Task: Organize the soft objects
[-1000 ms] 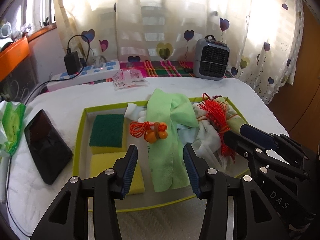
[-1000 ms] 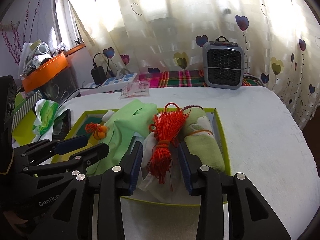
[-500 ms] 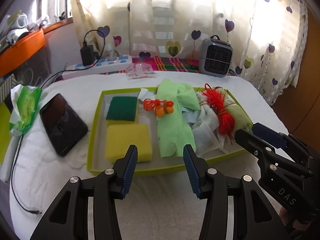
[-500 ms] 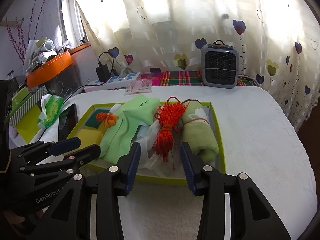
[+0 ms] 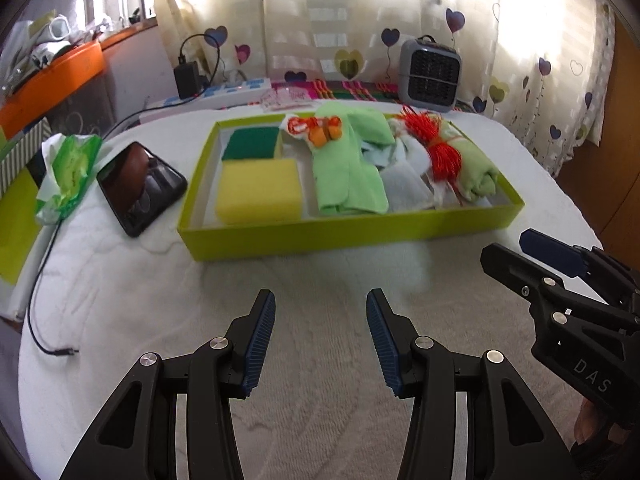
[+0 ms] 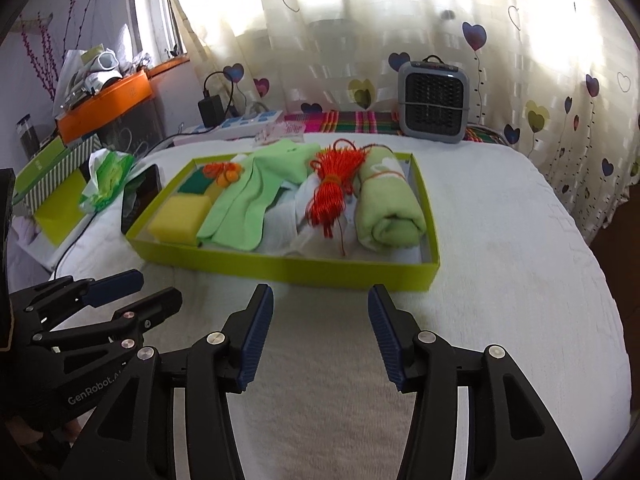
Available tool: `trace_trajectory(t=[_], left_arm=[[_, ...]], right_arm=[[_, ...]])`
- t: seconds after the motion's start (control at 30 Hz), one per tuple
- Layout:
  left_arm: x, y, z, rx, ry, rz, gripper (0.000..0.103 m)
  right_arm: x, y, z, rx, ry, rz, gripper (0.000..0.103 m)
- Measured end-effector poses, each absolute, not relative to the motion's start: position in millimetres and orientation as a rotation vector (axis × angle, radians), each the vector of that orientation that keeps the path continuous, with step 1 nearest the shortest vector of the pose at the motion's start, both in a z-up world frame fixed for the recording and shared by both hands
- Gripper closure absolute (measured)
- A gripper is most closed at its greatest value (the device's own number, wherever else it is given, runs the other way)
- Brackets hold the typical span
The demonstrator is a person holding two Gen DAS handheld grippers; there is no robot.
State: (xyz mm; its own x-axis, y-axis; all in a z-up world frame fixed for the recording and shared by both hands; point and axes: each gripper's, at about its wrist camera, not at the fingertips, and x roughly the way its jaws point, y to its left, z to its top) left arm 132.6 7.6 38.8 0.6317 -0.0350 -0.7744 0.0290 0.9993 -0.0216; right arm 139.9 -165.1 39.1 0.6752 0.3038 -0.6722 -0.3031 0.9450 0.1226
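A lime-green tray [image 5: 348, 232] [image 6: 280, 266] on the white table holds a yellow sponge [image 5: 258, 190], a green sponge [image 5: 250, 148], a flat green cloth [image 5: 348, 176] [image 6: 248, 204], an orange cord bundle [image 5: 324, 130], a red string bundle [image 5: 438, 150] [image 6: 330, 190], white cloths and a rolled green towel [image 6: 386, 204]. My left gripper [image 5: 321, 336] is open and empty, in front of the tray. My right gripper [image 6: 321, 334] is open and empty, also in front of the tray; it also shows in the left wrist view [image 5: 532, 256].
A black phone [image 5: 140, 188] and a green tissue pack [image 5: 68, 172] lie left of the tray with a loose cable [image 5: 40, 292]. A grey heater [image 5: 430, 76], a power strip [image 5: 224, 92] and curtains stand at the back. An orange bin [image 6: 106, 104] is far left.
Both grippers have pulled back from over the tray to the bare table in front of it. Both stayed open and empty. The tray's contents have not moved.
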Motion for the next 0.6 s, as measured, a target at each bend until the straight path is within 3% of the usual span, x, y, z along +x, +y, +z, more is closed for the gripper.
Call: trace_trajectory(t=[0.47,0.6], left_arm=[[125,-5,21,-0.004,0.932,-0.029,0.056],[124,-9,19,0.015,0.919,-0.02,0.052]], right_arm=[[125,-165,16,-0.041,0.836,0.312,0.052],[126,-166,12,-0.054,0.859,0.29,0.05]])
